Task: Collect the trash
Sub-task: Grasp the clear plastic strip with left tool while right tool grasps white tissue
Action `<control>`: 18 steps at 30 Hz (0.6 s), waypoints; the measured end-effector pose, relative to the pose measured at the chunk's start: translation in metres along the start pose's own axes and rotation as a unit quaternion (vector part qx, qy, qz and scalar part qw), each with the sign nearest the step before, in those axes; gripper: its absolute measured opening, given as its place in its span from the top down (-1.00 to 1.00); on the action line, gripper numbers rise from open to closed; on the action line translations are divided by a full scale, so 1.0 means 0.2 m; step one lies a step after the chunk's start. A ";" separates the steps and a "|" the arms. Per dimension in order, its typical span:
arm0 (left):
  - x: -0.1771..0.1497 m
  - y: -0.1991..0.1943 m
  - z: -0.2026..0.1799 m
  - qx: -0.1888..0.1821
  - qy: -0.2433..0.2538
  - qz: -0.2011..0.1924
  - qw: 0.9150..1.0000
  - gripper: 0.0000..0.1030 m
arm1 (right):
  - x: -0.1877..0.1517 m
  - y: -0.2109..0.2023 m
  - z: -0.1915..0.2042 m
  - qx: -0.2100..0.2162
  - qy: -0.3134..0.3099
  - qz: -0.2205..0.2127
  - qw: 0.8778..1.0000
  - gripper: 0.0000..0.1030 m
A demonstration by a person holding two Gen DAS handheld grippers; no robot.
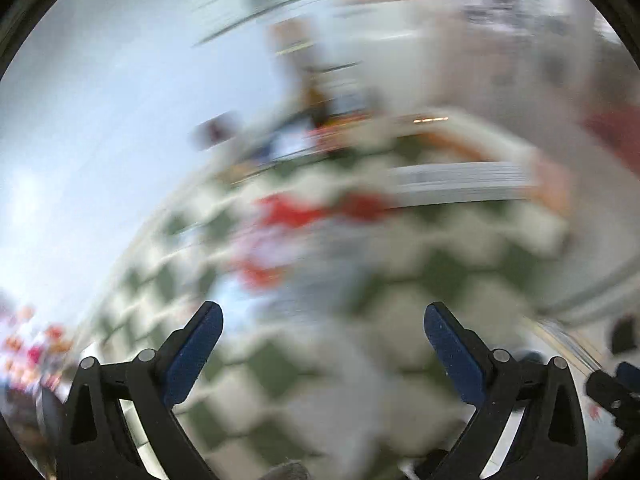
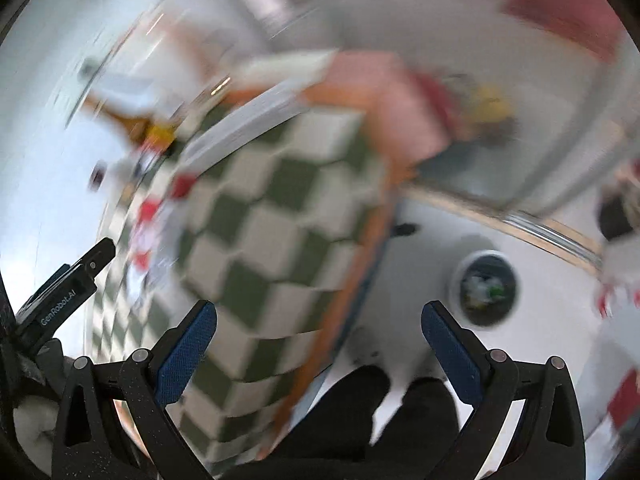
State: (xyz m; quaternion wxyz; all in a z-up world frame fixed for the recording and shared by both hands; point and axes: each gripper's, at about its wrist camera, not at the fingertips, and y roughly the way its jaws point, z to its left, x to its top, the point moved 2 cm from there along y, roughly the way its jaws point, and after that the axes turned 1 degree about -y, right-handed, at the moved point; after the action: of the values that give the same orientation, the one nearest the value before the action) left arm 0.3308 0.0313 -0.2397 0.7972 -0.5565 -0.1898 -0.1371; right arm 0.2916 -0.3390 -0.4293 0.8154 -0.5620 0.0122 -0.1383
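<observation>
Hovering over a green-and-white checkered tabletop [image 1: 304, 364], the left tool [image 1: 323, 314] has its blue-padded fingers [image 1: 196, 350] spread wide with nothing between them. Both views are heavily smeared by blur, so detail is scarce. Ahead of the left tool, a red-and-white crumpled wrapper [image 1: 280, 232] lies on the checkered cloth, apparently the trash, though its exact shape cannot be made out. Beyond it sits a flat white slab-like object [image 1: 460, 182] near the far edge, too blurred to name.

Over on the right wrist view, the right tool [image 2: 319, 312] is also wide open and holds nothing. It hangs at the tabletop's orange-trimmed edge [image 2: 360, 264], half over the checkered cloth, half over the pale floor [image 2: 540, 340]. Down on that floor stands a round white trash bin [image 2: 486, 288], dark inside, with pale scraps and a speck of green in it. The person's dark shoes [image 2: 380, 404] show just below, between the fingers. Red-and-white litter [image 2: 146, 216] shows on the cloth's far-left side, near the other tool's black body [image 2: 64, 292].
</observation>
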 end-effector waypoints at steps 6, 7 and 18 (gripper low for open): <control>-0.34 0.38 0.67 0.096 -0.090 0.111 0.985 -1.00 | -0.07 0.57 0.65 -0.008 -0.135 0.089 0.987 -0.99; -0.39 0.42 0.75 0.104 -0.103 0.126 0.981 -1.00 | -0.10 0.64 0.71 -0.013 -0.154 0.098 0.983 -0.95; -0.52 0.67 0.98 0.066 -0.180 0.184 0.964 -1.00 | -0.25 0.85 0.88 -0.092 -0.260 0.106 0.955 0.90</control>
State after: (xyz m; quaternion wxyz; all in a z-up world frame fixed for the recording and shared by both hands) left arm 0.2676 0.2618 -0.3386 0.7962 -0.5436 -0.2333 0.1268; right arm 0.3108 -0.1094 -0.5282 0.7452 -0.6465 -0.1283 0.1012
